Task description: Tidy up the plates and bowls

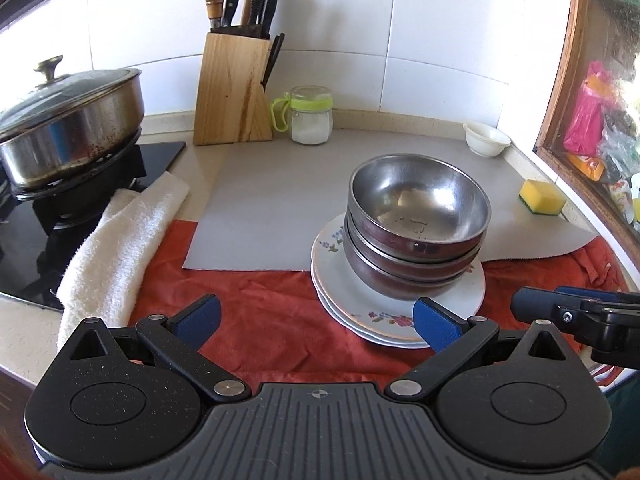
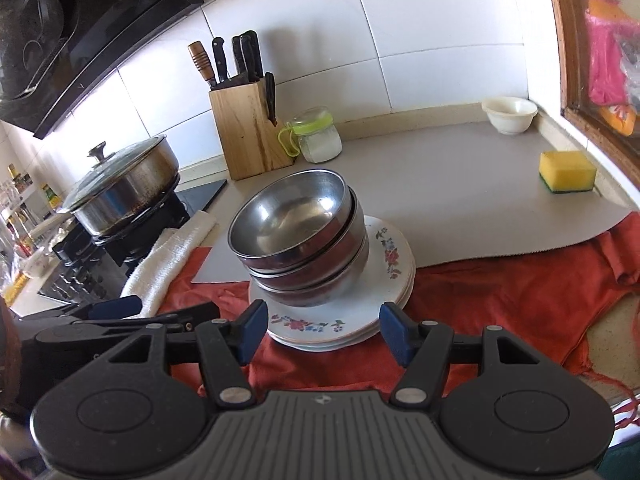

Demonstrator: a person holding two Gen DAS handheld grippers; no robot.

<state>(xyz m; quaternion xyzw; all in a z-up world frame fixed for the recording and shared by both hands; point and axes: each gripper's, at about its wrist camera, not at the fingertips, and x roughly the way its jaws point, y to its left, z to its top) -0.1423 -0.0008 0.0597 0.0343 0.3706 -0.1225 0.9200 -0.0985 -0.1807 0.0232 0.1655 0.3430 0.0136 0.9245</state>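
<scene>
Three nested steel bowls (image 1: 418,220) (image 2: 298,232) stand on a stack of white floral plates (image 1: 348,296) (image 2: 394,264), which rests partly on a red cloth (image 1: 256,300) (image 2: 500,292) and partly on a grey mat (image 1: 272,200). My left gripper (image 1: 318,322) is open and empty, just in front and left of the plates. My right gripper (image 2: 324,330) is open and empty, its jaws wide at the plates' near rim. The right gripper also shows in the left wrist view (image 1: 576,312), and the left gripper in the right wrist view (image 2: 120,312).
A lidded steel pan (image 1: 68,136) sits on the stove at left, with a white towel (image 1: 116,240) beside it. A knife block (image 1: 232,88), a lidded jar (image 1: 311,116), a small white bowl (image 1: 486,140) and a yellow sponge (image 1: 542,196) stand toward the back.
</scene>
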